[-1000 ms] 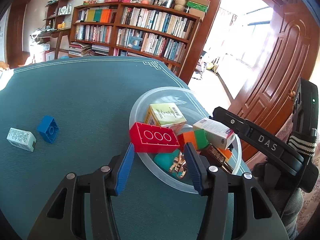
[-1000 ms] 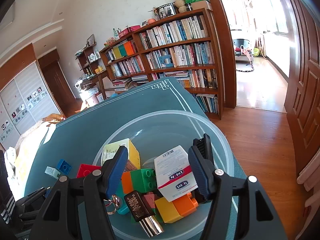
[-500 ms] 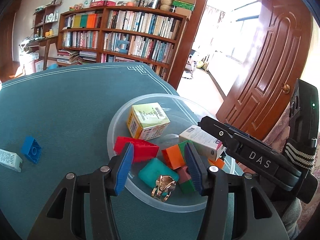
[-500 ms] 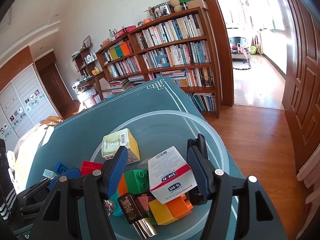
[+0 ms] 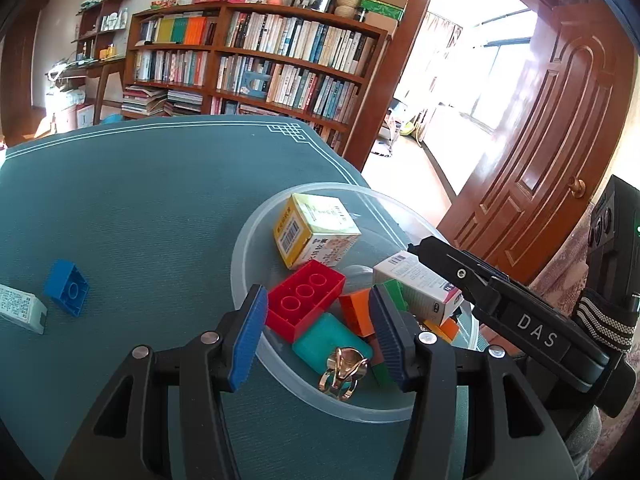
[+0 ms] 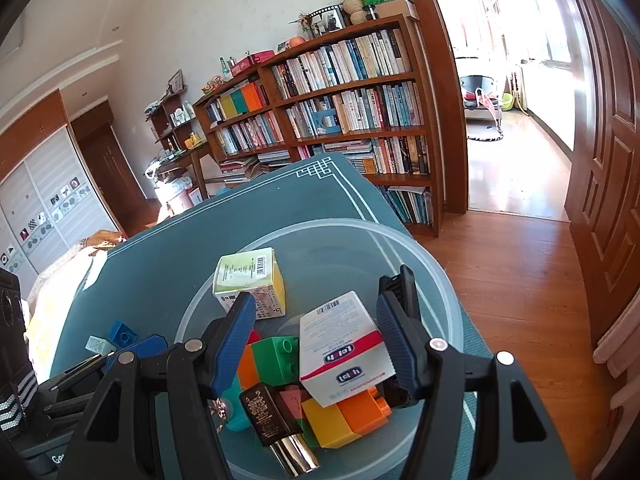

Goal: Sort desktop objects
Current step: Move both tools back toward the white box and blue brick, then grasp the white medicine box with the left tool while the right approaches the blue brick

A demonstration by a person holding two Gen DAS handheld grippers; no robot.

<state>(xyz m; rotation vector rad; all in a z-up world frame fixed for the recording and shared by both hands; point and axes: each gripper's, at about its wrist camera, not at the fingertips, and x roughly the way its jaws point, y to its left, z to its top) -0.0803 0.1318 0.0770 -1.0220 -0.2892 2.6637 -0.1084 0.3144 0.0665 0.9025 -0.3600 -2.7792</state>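
Note:
A clear plastic bowl (image 5: 256, 248) on the teal table holds a yellow box (image 5: 316, 228), a red brick (image 5: 306, 300), a teal block (image 5: 328, 340), a gold clip (image 5: 344, 368), orange and green bricks and a white box (image 6: 344, 344). My left gripper (image 5: 318, 320) hangs open over the bowl's near rim, the red brick lying loose below and between its fingers. My right gripper (image 6: 316, 332) is open above the bowl. The white box rests on the bricks between its pads, close to the right pad and clear of the left one.
A blue brick (image 5: 66, 288) and a small white box (image 5: 20, 312) lie on the table left of the bowl. The bowl (image 6: 440, 280) sits near the table's right edge, with wooden floor below. A bookshelf (image 5: 256, 64) stands beyond the far edge.
The red brick, level at my left fingertips over the rim a second ago, now lies tilted inside the bowl. My right gripper and the white box have stayed put.

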